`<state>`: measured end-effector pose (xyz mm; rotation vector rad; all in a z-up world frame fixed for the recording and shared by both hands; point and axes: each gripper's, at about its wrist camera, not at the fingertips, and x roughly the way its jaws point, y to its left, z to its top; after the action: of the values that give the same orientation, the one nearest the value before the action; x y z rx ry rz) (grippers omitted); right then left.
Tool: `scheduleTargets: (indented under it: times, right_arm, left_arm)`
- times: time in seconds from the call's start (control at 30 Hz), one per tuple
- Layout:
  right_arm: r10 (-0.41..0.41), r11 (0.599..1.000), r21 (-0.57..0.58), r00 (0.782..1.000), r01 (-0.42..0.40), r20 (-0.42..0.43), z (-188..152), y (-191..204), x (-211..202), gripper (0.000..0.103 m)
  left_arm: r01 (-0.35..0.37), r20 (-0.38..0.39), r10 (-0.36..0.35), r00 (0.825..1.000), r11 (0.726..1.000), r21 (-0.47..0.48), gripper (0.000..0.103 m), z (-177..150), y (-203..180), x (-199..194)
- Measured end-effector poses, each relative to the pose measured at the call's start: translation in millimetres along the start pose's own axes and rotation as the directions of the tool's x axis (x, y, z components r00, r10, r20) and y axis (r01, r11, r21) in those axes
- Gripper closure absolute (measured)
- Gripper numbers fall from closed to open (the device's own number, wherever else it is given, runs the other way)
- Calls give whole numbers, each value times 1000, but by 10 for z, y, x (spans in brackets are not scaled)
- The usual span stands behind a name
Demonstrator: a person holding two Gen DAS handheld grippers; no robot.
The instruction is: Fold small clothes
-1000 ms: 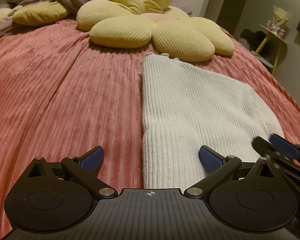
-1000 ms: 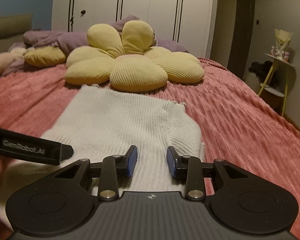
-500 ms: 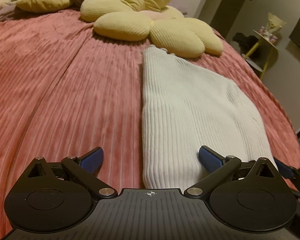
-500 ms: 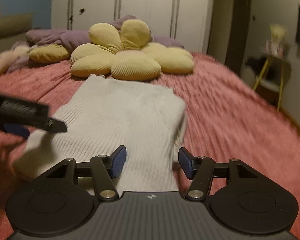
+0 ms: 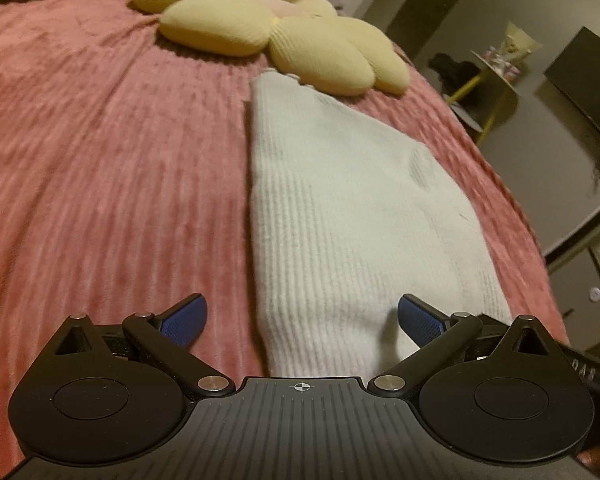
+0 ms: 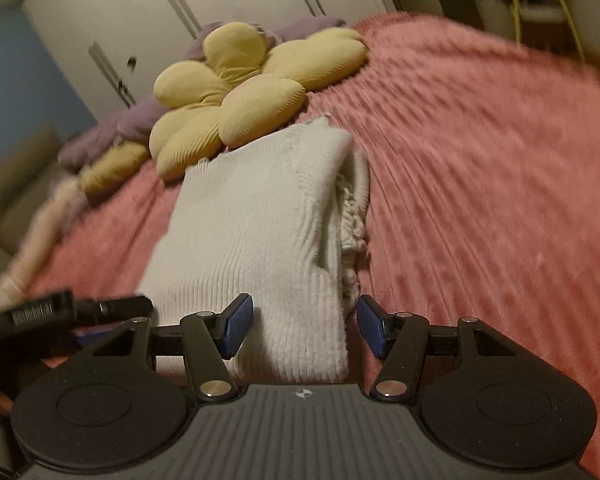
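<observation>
A white ribbed knit sweater (image 5: 340, 216) lies folded lengthwise on the pink bedspread (image 5: 100, 160). My left gripper (image 5: 302, 320) is open wide, its blue pads astride the sweater's near left corner. In the right wrist view the sweater (image 6: 260, 220) runs away from me, its right edge doubled over in layers. My right gripper (image 6: 306, 328) is open, its jaws either side of the sweater's near right end. The left gripper's body (image 6: 72, 308) shows at the left of that view.
A yellow flower-shaped cushion (image 5: 276, 36) lies just beyond the sweater's far end, also in the right wrist view (image 6: 236, 92). Purple bedding (image 6: 132, 120) and white wardrobes (image 6: 180, 12) are behind. A yellow side table (image 5: 488, 92) stands right of the bed.
Both grippers moved toward the sweater's near end. My right gripper opened wider and tilted; its jaws now straddle the near right end. The left gripper stayed open.
</observation>
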<state>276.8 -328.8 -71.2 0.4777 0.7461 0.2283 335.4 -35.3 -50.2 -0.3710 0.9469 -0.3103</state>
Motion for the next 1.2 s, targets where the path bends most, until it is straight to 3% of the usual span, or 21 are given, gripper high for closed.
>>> scheduleTargets:
  times: [0.1, 0.23, 0.3, 0.37, 0.47, 0.57, 0.63, 0.7, 0.8, 0.87, 1.03, 1.13, 1.2]
  right_arm:
    - [74, 993, 97, 997, -72, -17, 72, -149, 82, 42]
    - [131, 974, 188, 991, -123, -26, 211, -296, 238, 40]
    - [157, 962, 232, 987, -147, -22, 291, -367, 320, 40]
    - [194, 944, 278, 980, -176, -37, 356, -436, 427, 39]
    - [208, 941, 280, 977, -188, -44, 428, -433, 503, 53]
    - [217, 939, 285, 975, -193, -55, 452, -454, 575, 53]
    - [227, 934, 296, 972, -200, -60, 467, -465, 629, 49]
    - [225, 935, 295, 972, -198, -63, 484, -436, 685, 48]
    - [209, 940, 289, 976, -182, -65, 494, -367, 731, 60]
    - [209, 938, 297, 976, -181, -65, 498, -336, 728, 62]
    - [302, 918, 291, 951, -269, -71, 495, -72, 729, 63]
    - [369, 905, 270, 923, -330, -108, 391, 179, 801, 63]
    - [400, 894, 278, 905, -351, -145, 261, 297, 859, 62]
  left_arm:
    - [62, -31, -63, 998, 998, -24, 0, 91, 24, 129]
    - [82, -38, -84, 996, 996, -45, 1, 229, 50, 293]
    - [98, -43, -101, 994, 992, -77, 15, 281, 57, 366]
    - [107, -58, -113, 992, 989, -97, 18, 313, 84, 434]
    - [134, -70, -142, 987, 985, -113, 19, 343, 140, 507]
    - [157, -67, -166, 984, 981, -113, 16, 350, 160, 538]
    - [151, -59, -158, 986, 982, -114, 16, 352, 128, 556]
    - [147, -50, -154, 987, 983, -112, 30, 359, 117, 543]
    - [147, -34, -152, 988, 981, -124, 49, 387, 160, 470]
    - [153, -18, -157, 987, 979, -136, 55, 418, 193, 372]
    - [141, 35, -139, 990, 988, -69, 56, 380, 233, -82]
    - [68, 67, -64, 996, 996, -64, 56, 246, 341, -408]
    - [-10, 72, 10, 997, 1000, -1, 52, 114, 394, -580]
